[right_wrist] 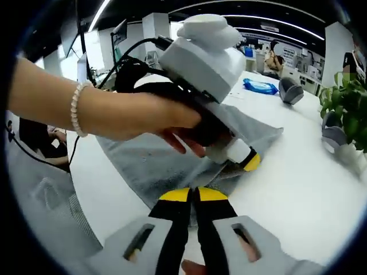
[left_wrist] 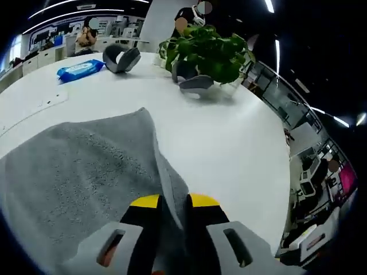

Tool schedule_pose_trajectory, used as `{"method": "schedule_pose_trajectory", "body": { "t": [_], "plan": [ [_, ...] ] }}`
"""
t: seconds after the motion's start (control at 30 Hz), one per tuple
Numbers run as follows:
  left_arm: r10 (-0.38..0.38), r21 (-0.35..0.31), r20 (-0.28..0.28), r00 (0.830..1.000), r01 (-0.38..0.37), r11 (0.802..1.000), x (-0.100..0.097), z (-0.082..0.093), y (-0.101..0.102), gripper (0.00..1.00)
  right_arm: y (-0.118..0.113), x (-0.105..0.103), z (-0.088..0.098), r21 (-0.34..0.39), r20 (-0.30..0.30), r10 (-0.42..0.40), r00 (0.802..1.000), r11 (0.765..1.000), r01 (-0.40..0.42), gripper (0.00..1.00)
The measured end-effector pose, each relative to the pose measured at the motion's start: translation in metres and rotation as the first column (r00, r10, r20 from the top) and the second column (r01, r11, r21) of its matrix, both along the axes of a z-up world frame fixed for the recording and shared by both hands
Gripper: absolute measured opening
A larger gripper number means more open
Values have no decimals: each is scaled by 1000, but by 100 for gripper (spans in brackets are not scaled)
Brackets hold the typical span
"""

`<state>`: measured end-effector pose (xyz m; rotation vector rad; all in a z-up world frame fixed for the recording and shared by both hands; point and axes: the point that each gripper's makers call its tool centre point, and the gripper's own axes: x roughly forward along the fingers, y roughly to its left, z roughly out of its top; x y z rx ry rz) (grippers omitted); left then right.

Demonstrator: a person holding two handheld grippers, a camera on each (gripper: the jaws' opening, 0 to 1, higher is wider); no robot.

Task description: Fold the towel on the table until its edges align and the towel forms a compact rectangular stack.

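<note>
Towel: the grey towel (left_wrist: 74, 172) lies on the white bench (left_wrist: 229, 143), one side raised in a ridge that runs up into the left hand-held gripper (left_wrist: 174, 209).
Left hand-held gripper: its jaws are closed on that raised towel edge, cloth showing between the yellow tips.
Right hand-held gripper: the right hand-held gripper (right_wrist: 193, 197) has its jaws drawn together at the near towel edge (right_wrist: 172, 166); whether cloth is caught between them cannot be told.
Person: a hand (right_wrist: 172, 123) with a bead bracelet (right_wrist: 74, 109) holds the left tool low over the towel.
Progress: judged early to midway; the towel is loosely doubled, edges not lined up, and no tidy rectangle is formed yet.
Left to do: likely carry the held edge across, match the corners, fold again.
Bench, farther: blue wipes pack (left_wrist: 80, 70), grey headsets (left_wrist: 121, 58), potted plant (left_wrist: 209, 51).
Room: open office with ceiling strip lights, and a seated person far off.
</note>
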<state>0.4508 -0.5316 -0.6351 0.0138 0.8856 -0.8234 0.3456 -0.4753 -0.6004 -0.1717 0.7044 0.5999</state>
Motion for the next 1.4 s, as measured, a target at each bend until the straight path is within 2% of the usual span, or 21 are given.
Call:
{"method": "schedule_pose_trajectory", "body": {
  "t": [0.2,0.4,0.5,0.63,0.77,0.87,1.0,1.13,1.23,1.4],
  "plan": [
    [-5,20,19,1000,5,1000,19,-7,-7,16,8,-2,2,15,3,23,1000,1000,-23,1],
    [0,31,10,1000,0,1000,37,-16,-13,15,11,-2,2,5,12,40,999,999,-40,1],
    [2,31,1,1000,-2,1000,43,-19,-15,14,9,1,4,18,17,24,1000,1000,-25,1],
    [-1,40,16,1000,0,999,55,-19,-18,11,4,4,8,42,20,-6,1000,999,5,1],
    [10,35,1,1000,-10,999,57,-17,-16,9,-3,7,8,64,15,-38,999,997,37,1],
    [19,27,-7,1000,-19,999,55,-12,-14,8,-4,7,10,84,9,-47,999,995,46,1],
    [32,18,11,999,-33,999,58,-1,-10,7,-1,7,13,101,18,-45,999,994,43,1],
    [64,1,16,998,-64,998,63,14,-1,7,6,5,17,100,34,-12,999,995,9,0],
    [95,-29,-7,995,-95,995,64,27,8,6,13,1,21,103,58,19,998,994,-25,0],
    [111,-11,16,994,-111,994,67,39,27,6,23,-4,32,124,82,56,995,990,-66,0]
  ]
}}
